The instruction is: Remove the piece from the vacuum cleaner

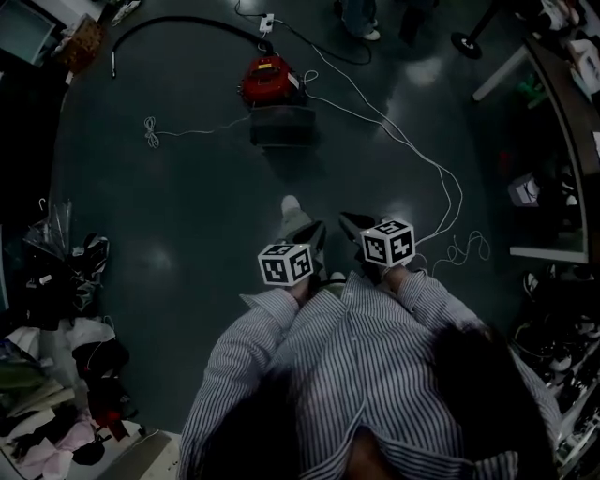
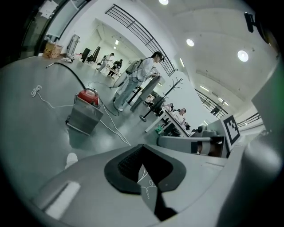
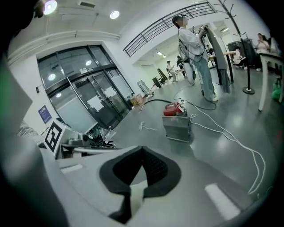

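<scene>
Head view: we list the left tool (image 1: 312,234) and the right tool (image 1: 353,225), side by side in front of the striped shirt (image 1: 366,356), each carrying its marker cube, both over the dark floor (image 1: 187,187). The vacuum cleaner (image 1: 272,103), a red top on a grey metal body, stands upright on the floor well ahead of both tools and touches neither. A black hose (image 1: 178,23) curves away from it to the left, and a white cable (image 1: 394,131) trails past it to the right. A heap of clothes (image 1: 66,375) lies at the left edge, and a surface (image 1: 562,141) stands at the right. Left gripper view: the left tool (image 2: 143,155) has its jaws closed tip to tip with nothing between them; the vacuum cleaner (image 2: 85,113) sits beyond, and a standing person (image 2: 137,77) is farther back. Right gripper view: the right tool (image 3: 142,155) is likewise closed and empty; the vacuum cleaner (image 3: 176,119) stands ahead with the cable (image 3: 230,139) beside it and glass doors (image 3: 88,93) behind.
</scene>
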Motion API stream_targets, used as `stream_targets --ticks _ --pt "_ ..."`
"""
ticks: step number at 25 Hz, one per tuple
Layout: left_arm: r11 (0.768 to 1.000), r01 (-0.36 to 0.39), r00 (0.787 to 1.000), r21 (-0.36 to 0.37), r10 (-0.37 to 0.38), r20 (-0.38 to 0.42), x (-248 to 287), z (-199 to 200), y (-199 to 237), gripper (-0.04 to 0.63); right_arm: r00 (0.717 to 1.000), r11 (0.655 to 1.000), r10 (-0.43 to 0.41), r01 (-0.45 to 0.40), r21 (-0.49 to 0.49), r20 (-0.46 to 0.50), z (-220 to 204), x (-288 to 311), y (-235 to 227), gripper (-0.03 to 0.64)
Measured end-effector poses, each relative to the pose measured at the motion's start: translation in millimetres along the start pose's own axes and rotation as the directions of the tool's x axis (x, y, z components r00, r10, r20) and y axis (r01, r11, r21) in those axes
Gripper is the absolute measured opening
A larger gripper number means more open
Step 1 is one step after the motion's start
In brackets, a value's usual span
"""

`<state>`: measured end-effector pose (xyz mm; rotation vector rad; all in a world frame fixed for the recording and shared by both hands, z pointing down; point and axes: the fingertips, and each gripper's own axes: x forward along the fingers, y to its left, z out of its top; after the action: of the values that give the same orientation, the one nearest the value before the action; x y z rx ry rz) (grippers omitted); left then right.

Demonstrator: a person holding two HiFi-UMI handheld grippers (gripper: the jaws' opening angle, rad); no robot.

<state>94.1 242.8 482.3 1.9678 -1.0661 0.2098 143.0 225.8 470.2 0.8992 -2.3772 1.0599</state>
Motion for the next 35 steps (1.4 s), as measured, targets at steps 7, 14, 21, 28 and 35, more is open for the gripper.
stream_targets --ticks 7,14,21,28,35 --pt "1.000 0.010 0.999 0.011 -0.010 0.048 39 116 69 0.006 0.997 0.998 0.039 -0.036 -0.044 0.067 104 79 -13 0.002" --pt "0.999 0.001 0.994 0.052 -0.006 0.109 57 255 142 0.006 0.995 0.997 -0.004 0.012 -0.074 0.104 218 163 -22 0.002" --pt "1.000 0.025 0.998 0.007 -0.025 0.051 93 270 167 0.006 0.998 0.990 -0.057 0.060 -0.127 0.029 239 195 -45 0.002" --pt "0.994 -0.026 0.996 -0.108 0.035 0.088 106 293 196 0.006 0.997 0.990 -0.043 0.036 -0.133 -0.056 258 220 -65 0.002" --pt "0.986 -0.088 0.996 -0.140 0.091 0.017 134 269 236 0.006 0.986 0.993 -0.021 0.001 -0.117 -0.165 238 257 -99 0.002"
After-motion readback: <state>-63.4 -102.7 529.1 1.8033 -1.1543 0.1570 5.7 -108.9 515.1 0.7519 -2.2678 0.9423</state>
